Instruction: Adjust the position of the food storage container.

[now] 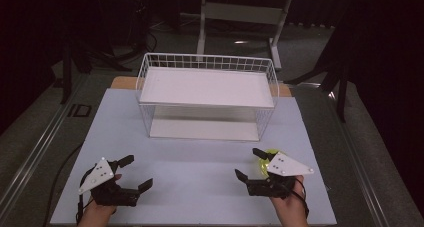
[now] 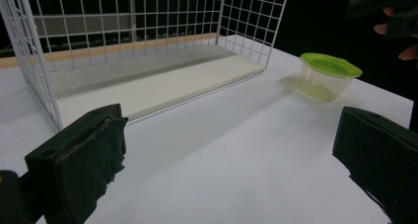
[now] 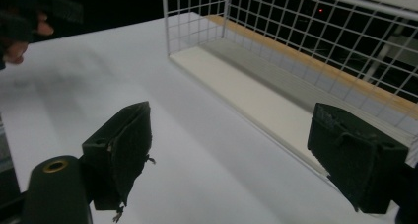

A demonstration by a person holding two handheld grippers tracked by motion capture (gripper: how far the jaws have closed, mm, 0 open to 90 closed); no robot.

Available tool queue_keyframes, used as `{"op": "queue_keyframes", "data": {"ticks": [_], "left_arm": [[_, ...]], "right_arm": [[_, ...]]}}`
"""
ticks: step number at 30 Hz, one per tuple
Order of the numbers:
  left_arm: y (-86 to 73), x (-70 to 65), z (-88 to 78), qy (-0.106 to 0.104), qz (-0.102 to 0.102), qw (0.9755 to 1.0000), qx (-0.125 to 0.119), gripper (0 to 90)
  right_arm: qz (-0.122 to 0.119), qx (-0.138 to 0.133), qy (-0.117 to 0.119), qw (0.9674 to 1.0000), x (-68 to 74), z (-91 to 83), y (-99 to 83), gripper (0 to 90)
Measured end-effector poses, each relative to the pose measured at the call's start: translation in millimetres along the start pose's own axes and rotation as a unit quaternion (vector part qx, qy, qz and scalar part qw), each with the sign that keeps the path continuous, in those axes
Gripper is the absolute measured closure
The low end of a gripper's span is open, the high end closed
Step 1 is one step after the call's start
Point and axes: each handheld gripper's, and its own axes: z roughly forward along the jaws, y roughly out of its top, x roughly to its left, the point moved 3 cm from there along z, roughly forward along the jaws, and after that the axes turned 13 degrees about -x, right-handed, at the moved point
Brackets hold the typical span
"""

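Note:
A white wire rack with two flat shelves stands at the back middle of the white board; both shelves are bare. A small clear tub with a green lid sits on the board right beside my right gripper, partly hidden by its grey plate. That gripper is open and holds nothing. My left gripper is open at the front left, apart from everything. In the left gripper view the tub stands to the right of the rack, beyond my open left gripper. The right gripper faces the rack's lower shelf.
A wooden strip shows behind the board. A desk frame stands on the dark floor beyond. A cable runs along the left, and metal rails flank the table. The other hand shows at the top left of the right gripper view.

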Motion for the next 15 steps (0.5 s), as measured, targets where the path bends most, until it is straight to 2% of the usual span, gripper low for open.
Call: {"op": "queue_keyframes", "data": {"ticks": [1,2,4,5,6,7,8,9,10,13,14,15], "left_arm": [[-0.2,-0.2,0.3,-0.001,0.0,1.0,0.0,0.5],[-0.5,-0.4,0.5,0.0,-0.001,1.0,0.001,0.5],[-1.1,-0.6,0.6,-0.001,0.0,1.0,0.003,0.5],[-1.1,-0.6,0.4,-0.001,0.0,1.0,0.002,0.5],[-0.9,-0.6,0.2,-0.001,-0.001,1.0,0.001,0.5],[-0.3,-0.8,-0.2,0.0,0.0,1.0,0.0,0.5],[0.0,-0.9,-0.4,0.0,0.001,1.0,-0.001,0.5],[0.4,-1.0,-0.8,0.0,0.001,1.0,-0.002,0.5],[0.4,-1.0,-0.8,0.0,0.001,1.0,-0.002,0.5],[0.2,-0.8,-0.8,-0.001,0.001,1.0,-0.002,0.5],[0.2,-0.9,-0.6,-0.001,0.0,1.0,-0.003,0.5],[0.3,-1.1,-0.5,-0.001,0.0,1.0,-0.003,0.5]], "right_arm": [[0.0,0.0,0.0,1.0,0.0,0.0,0.0,16.7],[0.011,-0.004,-0.005,0.9999,-6.6,-0.4,2.4,15.6],[0.014,-0.006,-0.022,0.9997,-14.2,-1.1,4.8,13.2],[0.014,-0.006,-0.022,0.9997,-14.2,-1.1,4.8,13.2],[0.023,-0.014,-0.024,0.9993,-22.5,-1.9,7.7,13.2],[0.019,-0.022,-0.038,0.9989,-27.4,-3.1,9.8,13.3],[0.019,-0.022,-0.038,0.9989,-27.4,-3.1,9.8,13.3],[0.021,-0.018,-0.041,0.9987,-33.5,-3.3,11.5,13.3],[0.019,-0.016,-0.053,0.9983,-36.8,-3.8,12.4,13.4],[0.024,-0.024,-0.058,0.9977,-42.9,-5.5,13.6,13.3],[0.025,-0.022,-0.074,0.9967,-50.3,-6.7,12.6,14.0],[0.022,-0.019,-0.08,0.9964,-53.6,-7.6,11.5,14.3]]}}
